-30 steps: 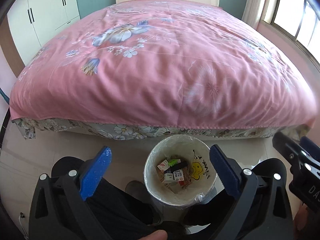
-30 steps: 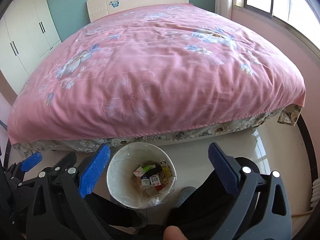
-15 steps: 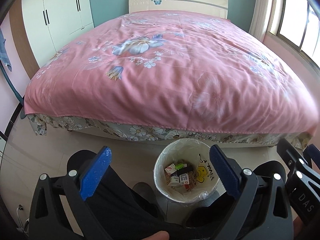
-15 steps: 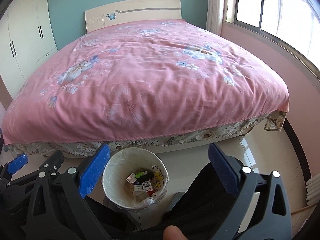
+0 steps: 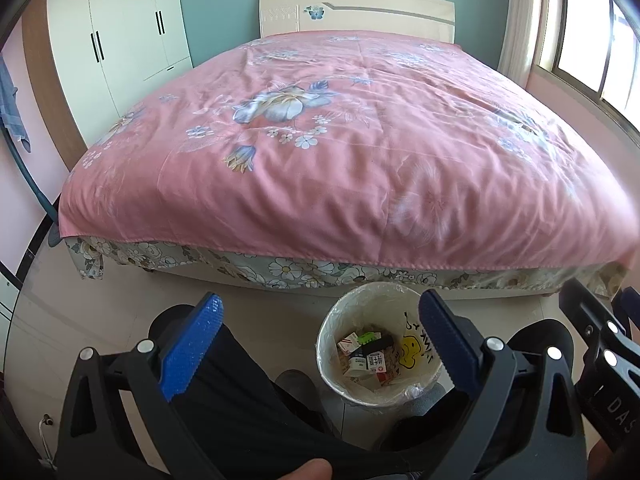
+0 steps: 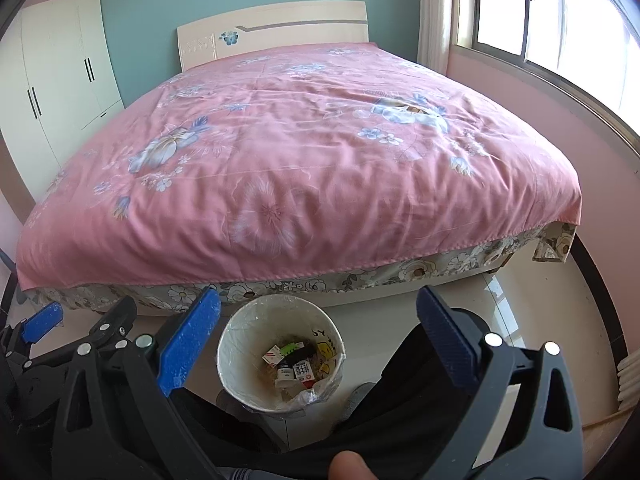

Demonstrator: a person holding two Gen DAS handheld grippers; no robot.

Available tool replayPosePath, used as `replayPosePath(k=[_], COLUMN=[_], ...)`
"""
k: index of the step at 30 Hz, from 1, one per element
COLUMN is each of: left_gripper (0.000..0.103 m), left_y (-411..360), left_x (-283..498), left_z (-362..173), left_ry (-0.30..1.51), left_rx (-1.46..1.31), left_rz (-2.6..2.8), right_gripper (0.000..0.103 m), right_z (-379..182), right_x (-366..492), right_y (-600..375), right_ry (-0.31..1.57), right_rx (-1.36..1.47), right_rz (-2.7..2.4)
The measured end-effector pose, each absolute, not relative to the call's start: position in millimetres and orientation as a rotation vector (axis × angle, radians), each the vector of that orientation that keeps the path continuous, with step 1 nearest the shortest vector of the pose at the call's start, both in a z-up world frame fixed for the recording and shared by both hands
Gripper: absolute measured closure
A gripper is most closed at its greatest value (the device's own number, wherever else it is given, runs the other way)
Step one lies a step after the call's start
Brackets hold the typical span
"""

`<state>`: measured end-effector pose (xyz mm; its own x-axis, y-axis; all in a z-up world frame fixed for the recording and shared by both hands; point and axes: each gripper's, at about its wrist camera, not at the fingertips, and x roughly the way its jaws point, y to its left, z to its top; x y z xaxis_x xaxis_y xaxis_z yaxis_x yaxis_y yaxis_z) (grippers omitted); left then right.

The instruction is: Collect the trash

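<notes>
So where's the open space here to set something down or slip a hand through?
The pink bedspread is bare from headboard to foot. Open floor lies to the right, between the bed corner and the pink wall. It is crowded low in the middle: the bin, holding cartons, stands between the person's legs and both open claws, left claw and right claw.

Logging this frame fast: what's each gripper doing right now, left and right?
Left gripper: open, holding nothing, above the trash bin.
Right gripper: open, holding nothing, above the same bin.
</notes>
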<state>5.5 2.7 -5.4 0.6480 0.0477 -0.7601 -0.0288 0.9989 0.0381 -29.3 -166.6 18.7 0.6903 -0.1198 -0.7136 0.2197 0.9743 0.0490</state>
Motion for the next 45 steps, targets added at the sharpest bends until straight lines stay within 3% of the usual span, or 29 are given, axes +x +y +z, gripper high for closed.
replayPosePath(k=[45], left_gripper=[0.003], left_y=[5.0], left_x=[4.9], left_z=[2.5], left_ry=[0.856], left_rx=[0.031], left_rz=[0.062], right_gripper=[0.007], right_z=[10.6], right_x=[-22.3], right_y=[-171.1], right_ry=[0.846], right_rx=[0.177], right_rz=[-0.183])
